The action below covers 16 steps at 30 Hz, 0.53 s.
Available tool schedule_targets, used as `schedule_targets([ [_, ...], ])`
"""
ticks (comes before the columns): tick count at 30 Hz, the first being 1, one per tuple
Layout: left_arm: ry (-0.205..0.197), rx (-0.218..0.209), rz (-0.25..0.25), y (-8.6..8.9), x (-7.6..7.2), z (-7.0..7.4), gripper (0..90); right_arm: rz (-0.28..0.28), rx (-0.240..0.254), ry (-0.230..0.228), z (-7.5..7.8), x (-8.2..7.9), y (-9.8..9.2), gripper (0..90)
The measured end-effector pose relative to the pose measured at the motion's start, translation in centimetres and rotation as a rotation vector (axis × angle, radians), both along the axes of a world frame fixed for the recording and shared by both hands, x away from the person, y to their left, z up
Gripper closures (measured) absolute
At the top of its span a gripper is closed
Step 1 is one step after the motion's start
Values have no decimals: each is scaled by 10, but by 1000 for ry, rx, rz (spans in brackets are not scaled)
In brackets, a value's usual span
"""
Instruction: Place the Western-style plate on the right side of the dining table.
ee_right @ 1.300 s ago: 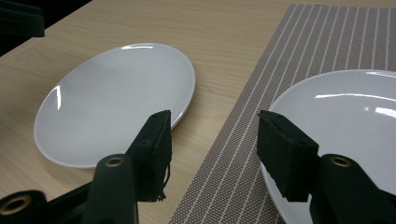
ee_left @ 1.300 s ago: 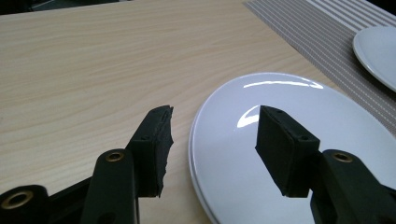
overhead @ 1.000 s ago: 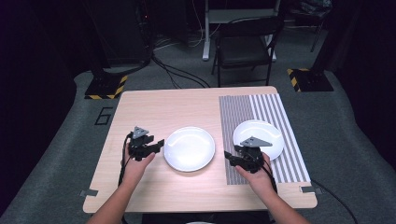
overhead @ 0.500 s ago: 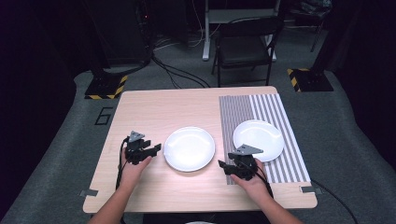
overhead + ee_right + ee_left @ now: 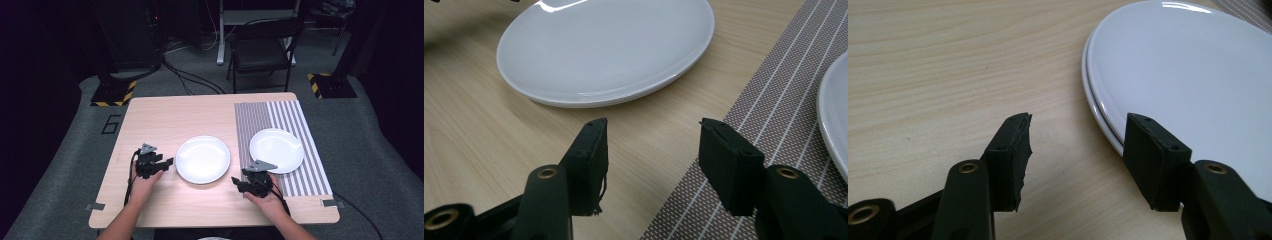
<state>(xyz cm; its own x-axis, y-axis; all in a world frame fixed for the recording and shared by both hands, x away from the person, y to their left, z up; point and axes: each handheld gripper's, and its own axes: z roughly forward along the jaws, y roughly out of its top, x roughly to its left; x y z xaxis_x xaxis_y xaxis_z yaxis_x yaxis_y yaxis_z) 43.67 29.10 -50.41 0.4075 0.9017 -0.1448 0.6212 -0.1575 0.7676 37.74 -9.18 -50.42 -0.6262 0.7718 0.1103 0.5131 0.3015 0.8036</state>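
Observation:
A white plate lies on the bare wood in the middle of the table. A second white plate rests on the striped placemat at the right. My left gripper is open just left of the middle plate, its jaws at the plate's rim. Open and empty, my right gripper sits at the placemat's near left corner, pointing toward the middle plate. The second plate's edge shows at the right of the right gripper view.
The wooden table stands on grey carpet. A black chair stands beyond the far edge, with cables on the floor. Bare wood lies at the far half and near edge.
Both hands have drawn back toward the near edge. The right gripper has moved off the right plate to the placemat's near corner.

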Motion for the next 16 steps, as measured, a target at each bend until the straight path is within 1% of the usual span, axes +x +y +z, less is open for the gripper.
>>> schedule_targets([
  [1,-9,-7,3,0,0,-2,441,1,-3,-4,0,0,0,450],
  [4,12,-5,0,1,1,-5,443,8,-11,-7,-2,-1,0,449],
  [7,12,-16,7,1,2,-6,439,19,-24,-7,-4,-1,2,445],
  [9,14,-17,15,3,4,-7,437,29,-41,-5,-6,0,3,440],
  [12,26,-18,32,6,5,-10,429,39,-50,-7,-7,0,5,429],
  [13,25,-22,40,7,5,-11,426,40,-52,-4,-7,1,5,425],
  [14,33,-22,50,9,6,-12,421,48,-51,4,-9,3,7,419],
  [16,31,-22,55,10,7,-13,419,47,-57,3,-10,4,8,419],
])
